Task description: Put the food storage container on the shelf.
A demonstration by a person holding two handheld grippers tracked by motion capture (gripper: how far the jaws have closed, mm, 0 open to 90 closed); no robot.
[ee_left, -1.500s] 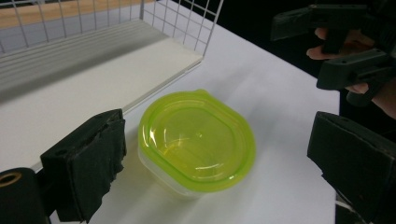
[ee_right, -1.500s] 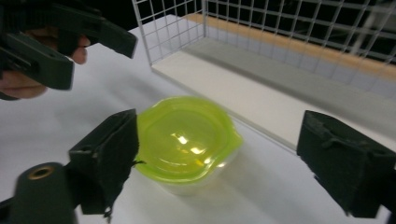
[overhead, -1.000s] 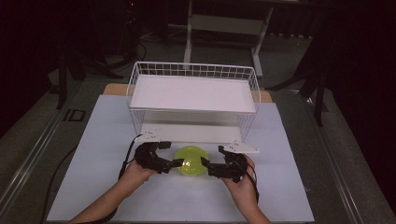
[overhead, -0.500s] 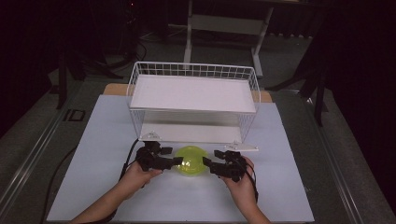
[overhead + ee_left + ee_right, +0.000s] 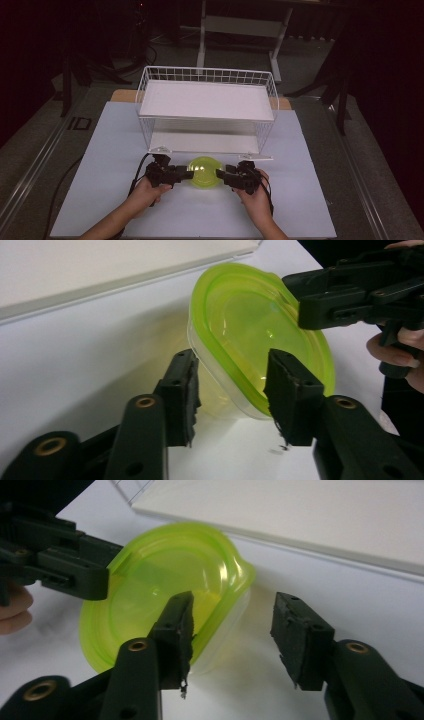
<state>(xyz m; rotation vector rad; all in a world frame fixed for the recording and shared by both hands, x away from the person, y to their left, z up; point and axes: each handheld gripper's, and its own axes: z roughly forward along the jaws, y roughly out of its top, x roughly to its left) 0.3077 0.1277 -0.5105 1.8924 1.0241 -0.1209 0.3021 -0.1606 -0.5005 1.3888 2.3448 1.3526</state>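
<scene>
A clear tub with a yellow-green lid point(image 5: 202, 172) sits on the white table in front of the wire basket. My left gripper point(image 5: 187, 174) is at its left side and my right gripper point(image 5: 220, 175) at its right. In the left gripper view the open jaws of the left gripper point(image 5: 230, 385) straddle the near rim of the tub point(image 5: 250, 325), with the right gripper point(image 5: 320, 305) at the far rim. In the right gripper view the right gripper point(image 5: 232, 615) is open too, one jaw over the lid point(image 5: 160, 580) and the other beside the tub wall. The left gripper point(image 5: 75, 570) reaches the opposite rim.
A white wire basket point(image 5: 207, 75) with a white shelf point(image 5: 207, 100) across it stands just behind the tub. The white table cover point(image 5: 110, 145) spreads out to both sides. A black cable point(image 5: 137, 172) trails from the left gripper. Dark floor and stands lie beyond.
Both hands have shifted very slightly toward the table's front. The tub has stayed where it was.
</scene>
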